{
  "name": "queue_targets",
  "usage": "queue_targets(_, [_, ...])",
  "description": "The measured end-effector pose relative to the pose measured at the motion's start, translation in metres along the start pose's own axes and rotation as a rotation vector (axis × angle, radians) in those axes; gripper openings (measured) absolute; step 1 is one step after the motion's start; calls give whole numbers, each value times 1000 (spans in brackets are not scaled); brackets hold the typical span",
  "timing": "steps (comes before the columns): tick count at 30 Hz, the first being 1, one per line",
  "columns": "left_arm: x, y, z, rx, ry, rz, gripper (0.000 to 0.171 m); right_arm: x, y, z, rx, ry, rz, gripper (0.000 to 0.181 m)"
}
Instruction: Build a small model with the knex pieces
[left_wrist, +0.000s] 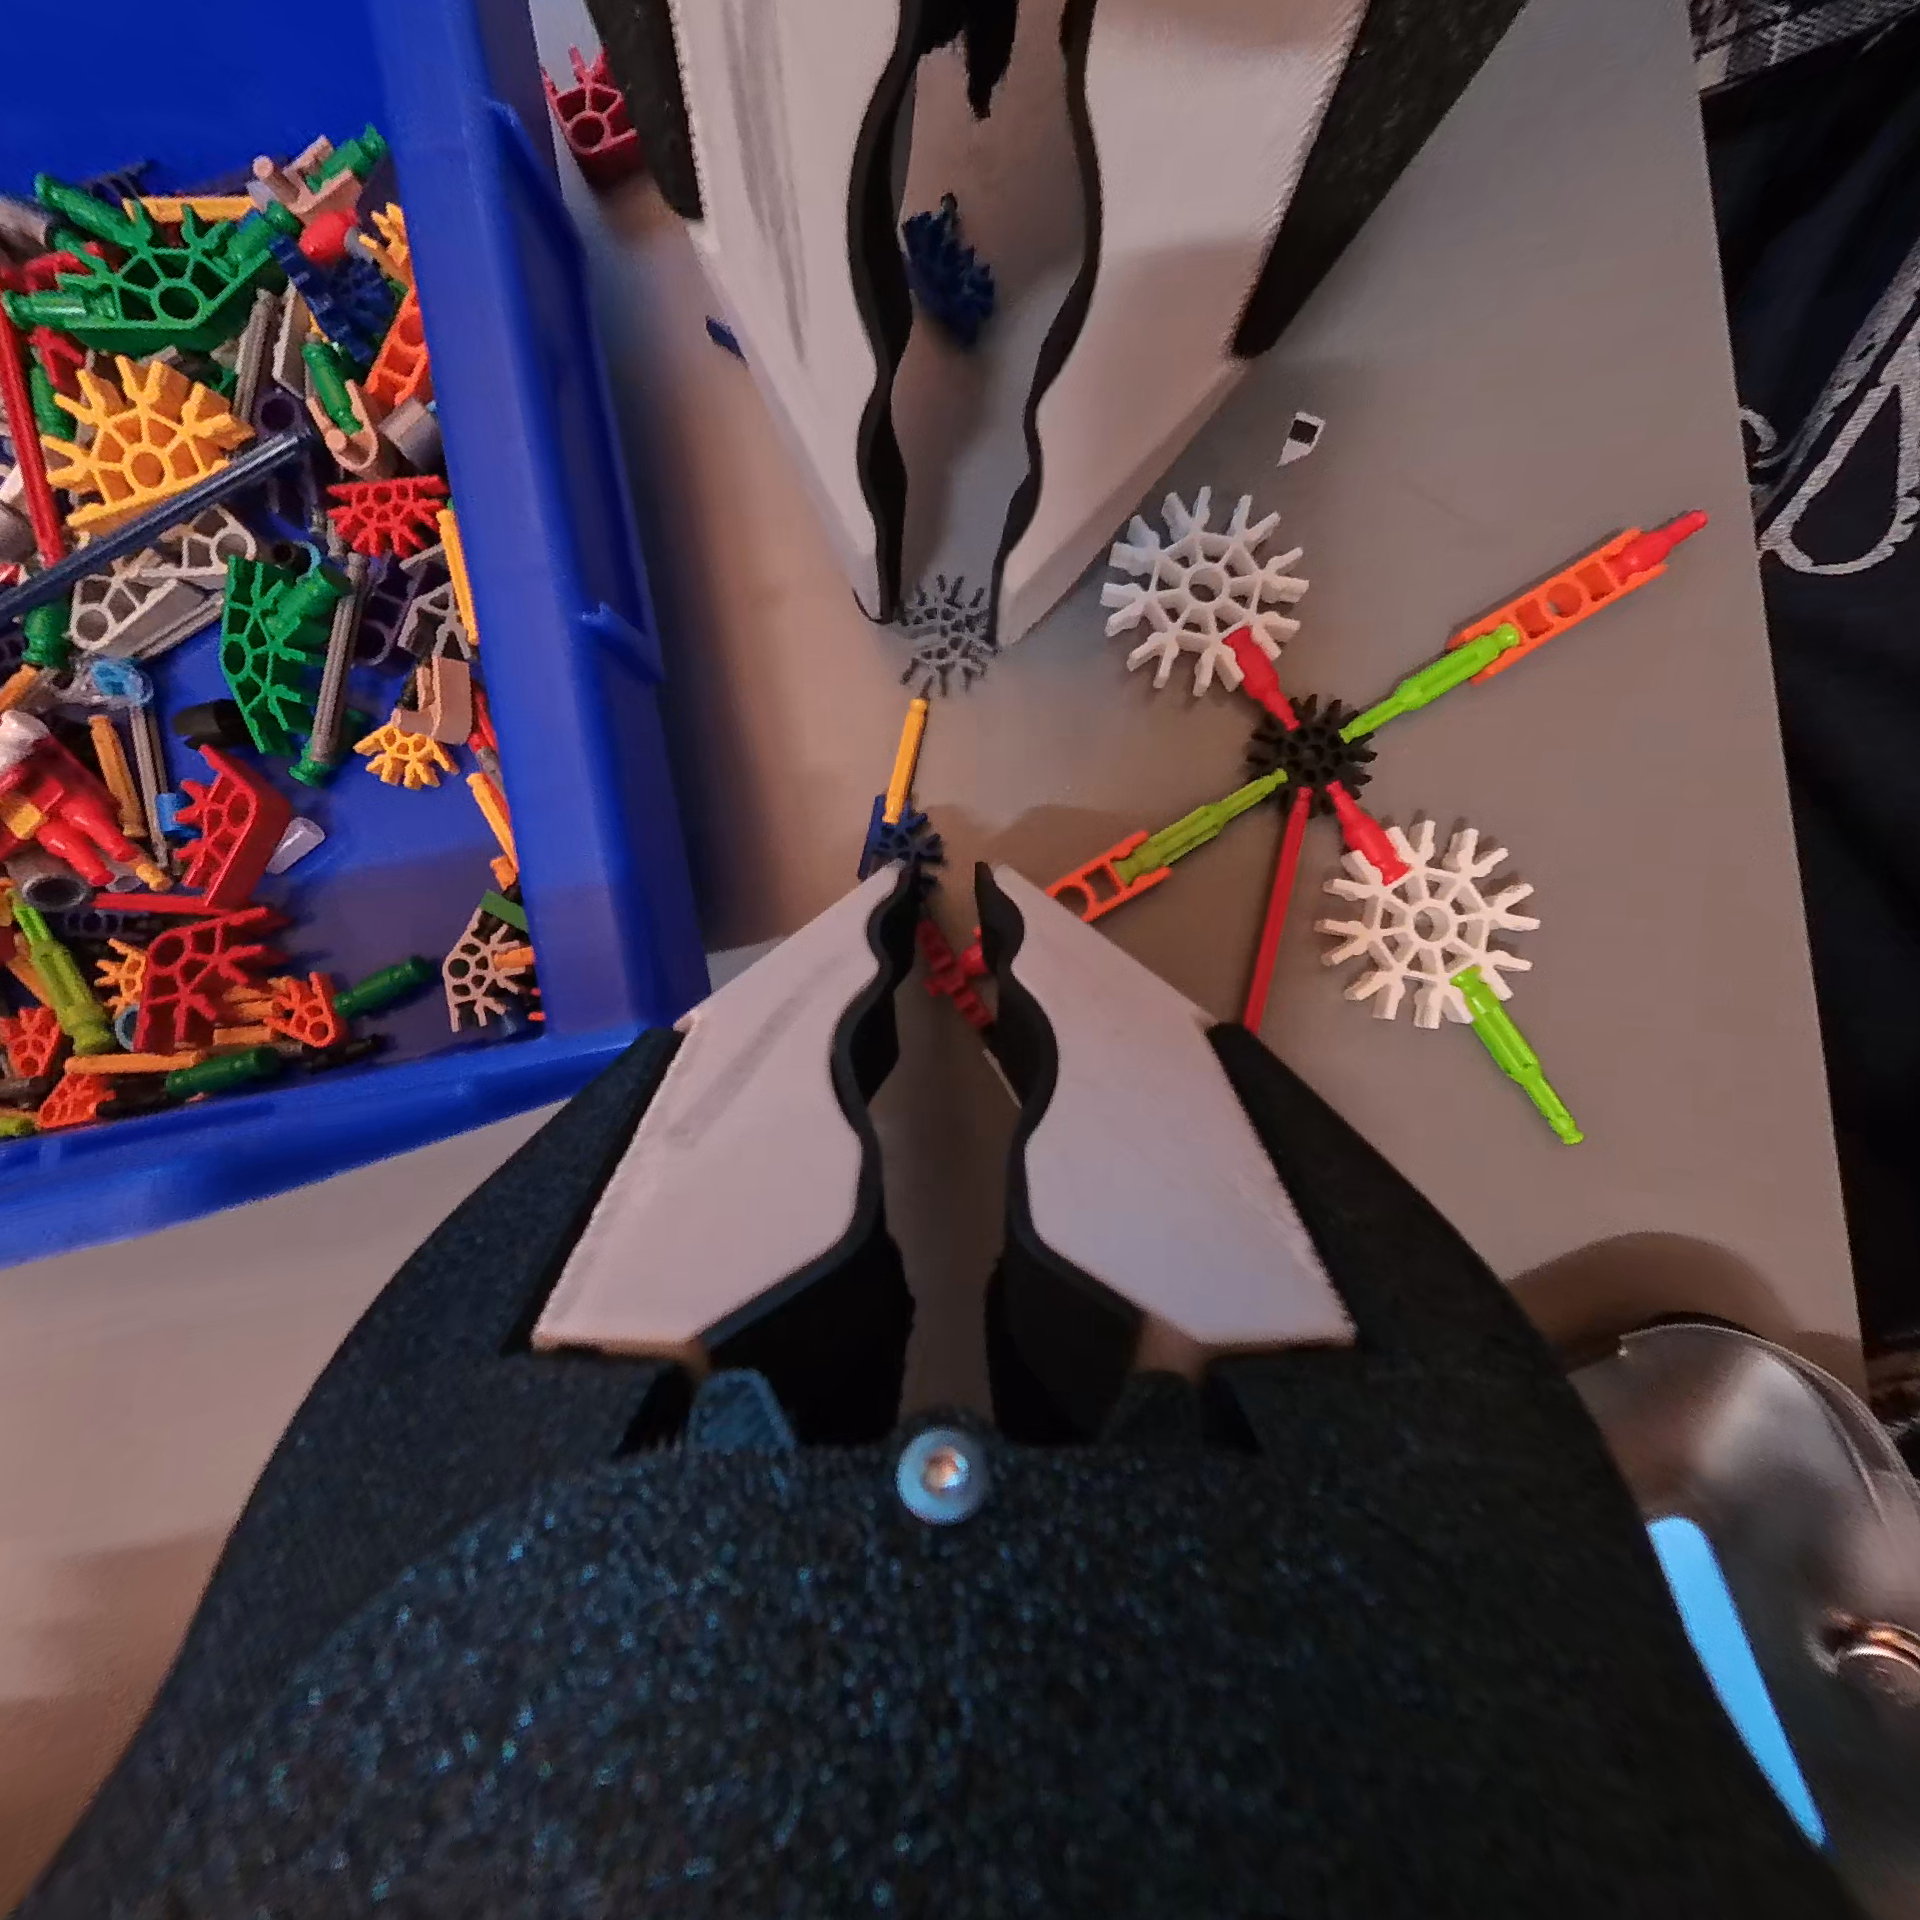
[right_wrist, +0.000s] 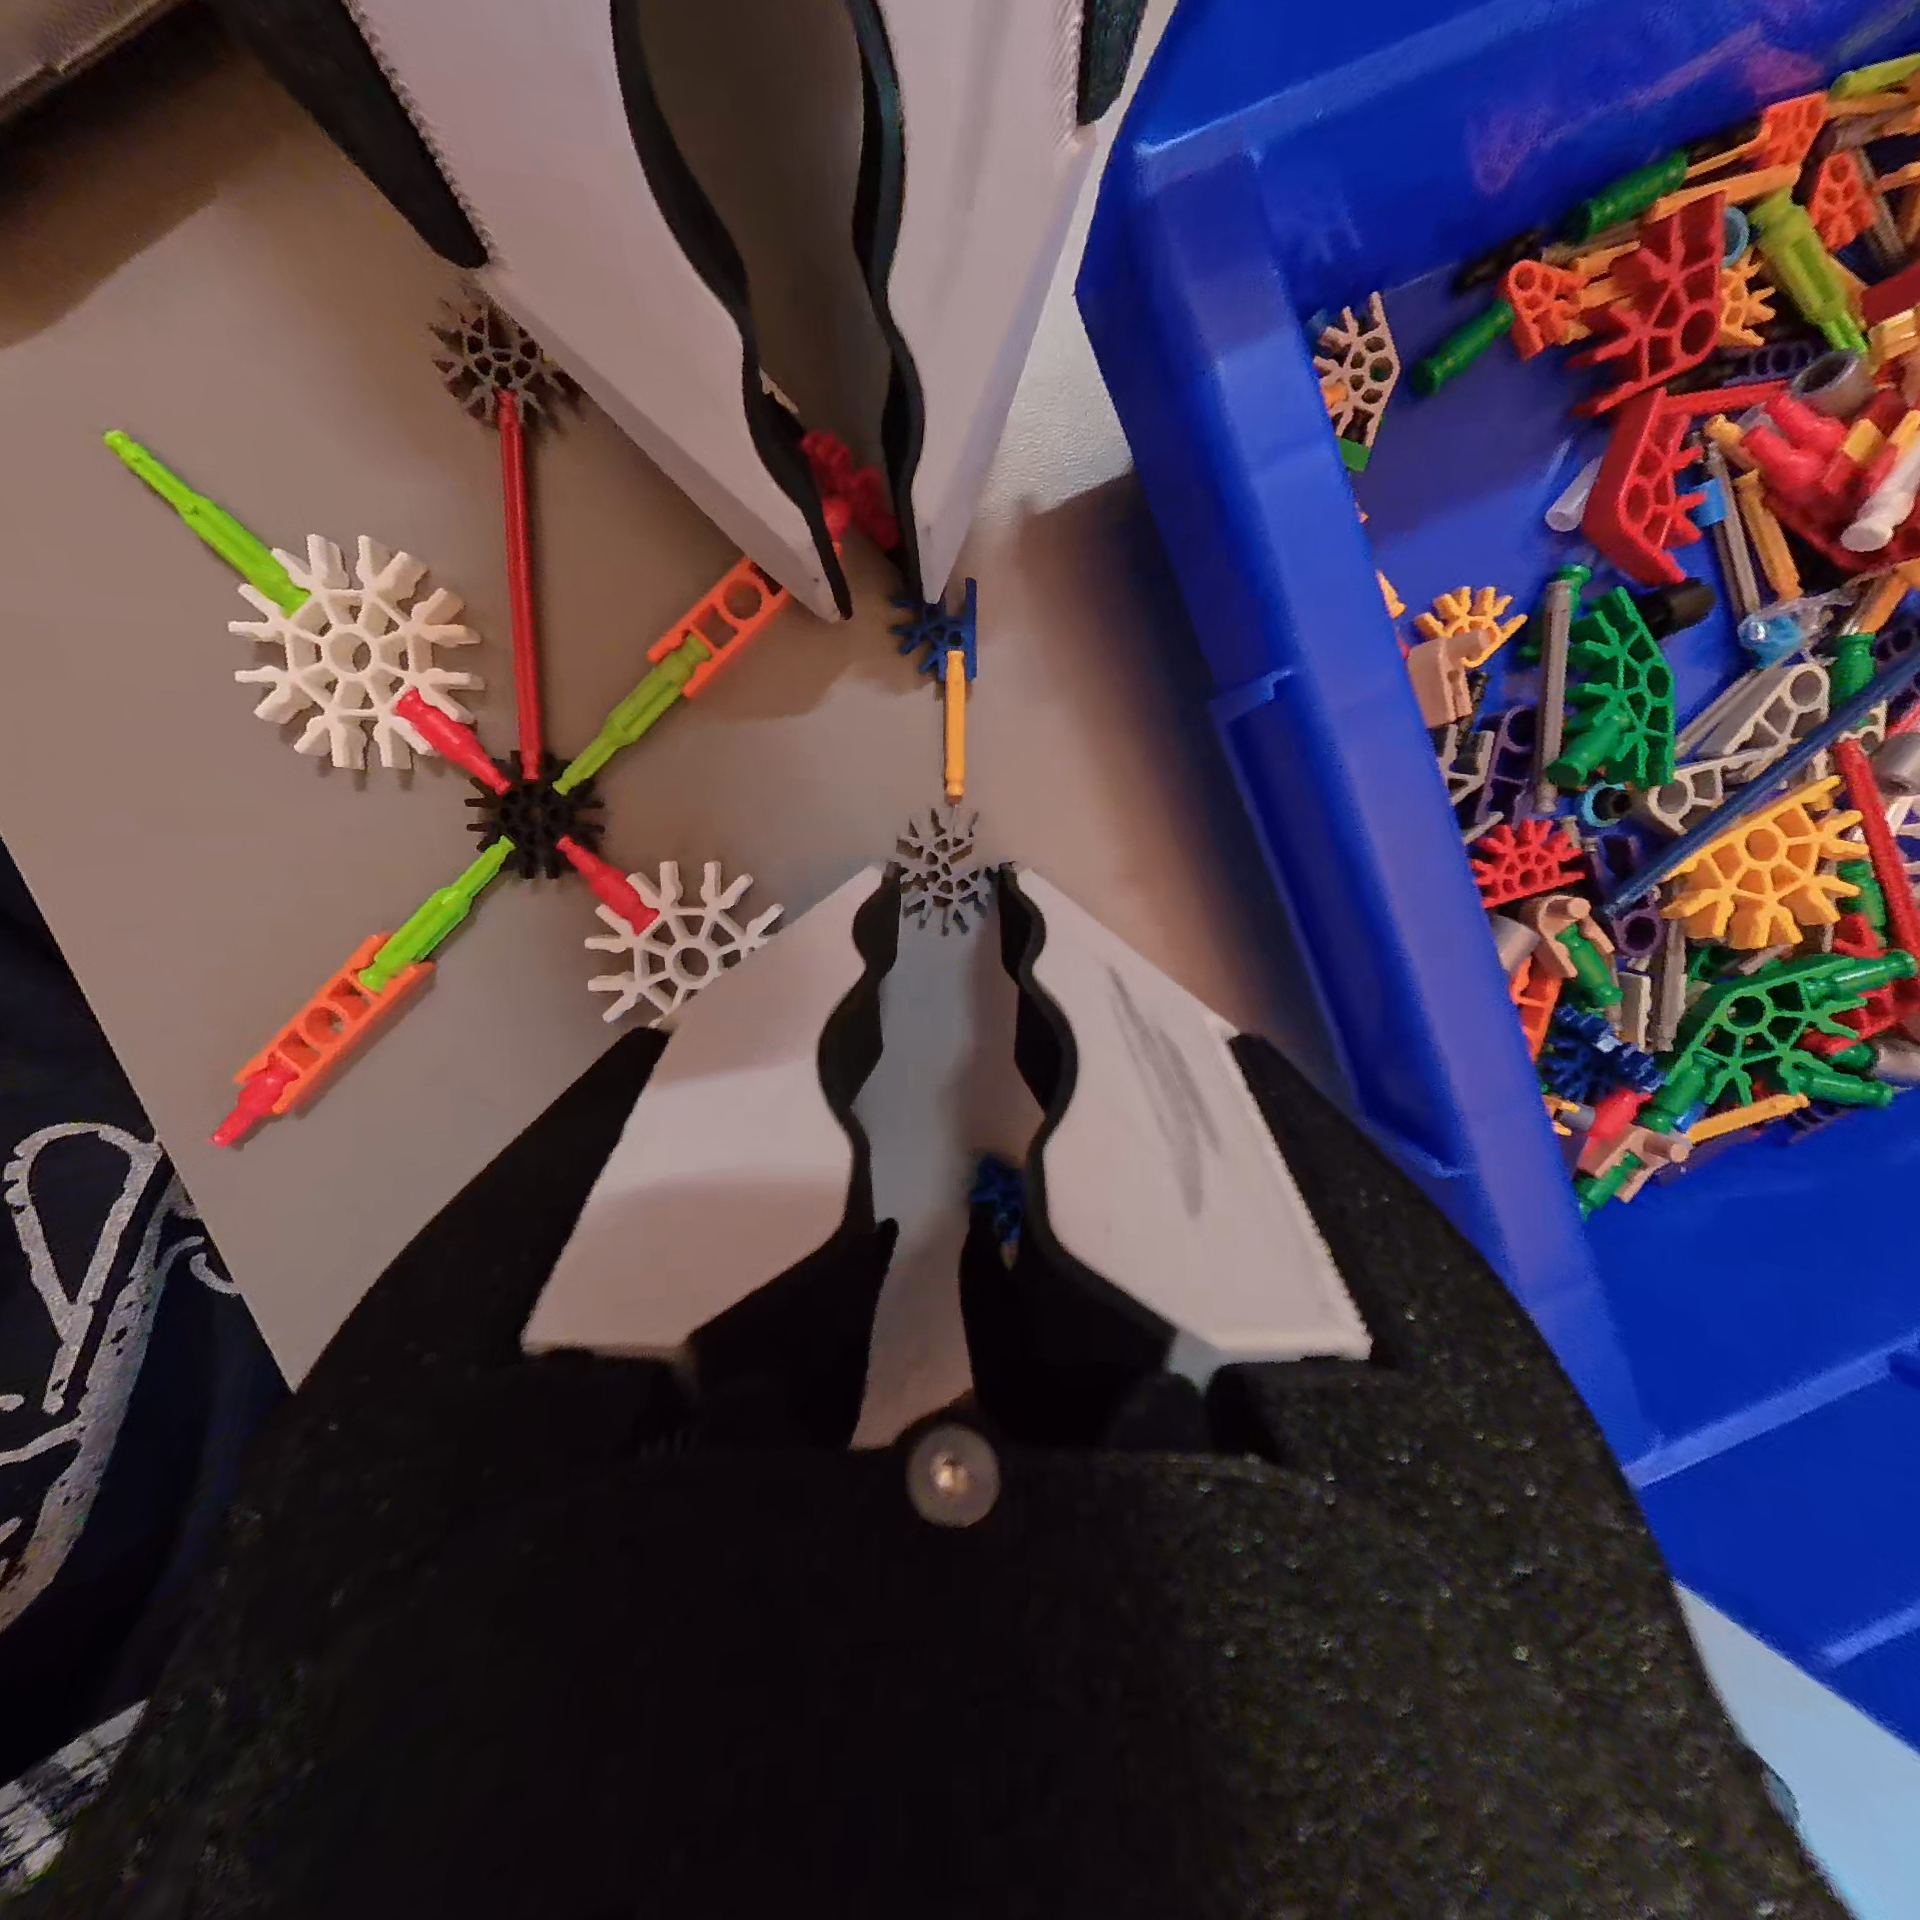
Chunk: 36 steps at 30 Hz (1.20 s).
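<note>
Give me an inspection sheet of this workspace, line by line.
Surface: plain grey table.
Job's things: yellow rod plugged into a blue connector; grey snowflake connector at its free end, apparently not joined.
Clutter: flat spoked assembly around a black hub with white snowflakes; loose red connector; blue bin full of mixed pieces.
Grippers: left gripper beside the blue connector, slightly open; right gripper around the grey snowflake connector.
Cables: nothing seen.
Surroundings: dark printed cloth past the table edge.

Left gripper (left_wrist: 948, 883): tips lowered to the surface, jaws narrowly parted. Right gripper (right_wrist: 945, 878): opposite, tip to tip with the left, jaws narrowly parted.
</note>
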<state>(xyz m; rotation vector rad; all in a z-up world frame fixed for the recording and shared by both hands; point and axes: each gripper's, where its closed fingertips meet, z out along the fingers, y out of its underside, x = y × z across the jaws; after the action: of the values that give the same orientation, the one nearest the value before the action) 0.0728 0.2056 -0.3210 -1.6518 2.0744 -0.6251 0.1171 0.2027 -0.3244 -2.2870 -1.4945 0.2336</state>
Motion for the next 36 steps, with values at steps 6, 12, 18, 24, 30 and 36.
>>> queue_targets(6, [0,0,0,1,0,-2,10,0,-2,-1,16,-2,20,6])
queue_targets(12, [0,0,0,0,4,-1,11,3,-2,-4,29,6,27,22])
queue_targets(18, [1,0,0,-3,8,1,11,10,-1,1,16,23,-6,24])
queue_targets(24, [1,1,0,-2,13,-5,12,7,0,3,14,-13,5,22])
queue_targets(30, [1,1,0,4,17,-10,12,6,0,2,41,-13,72,22])
queue_targets(36, [1,1,0,12,15,-12,12,3,-5,-2,95,9,152,22])
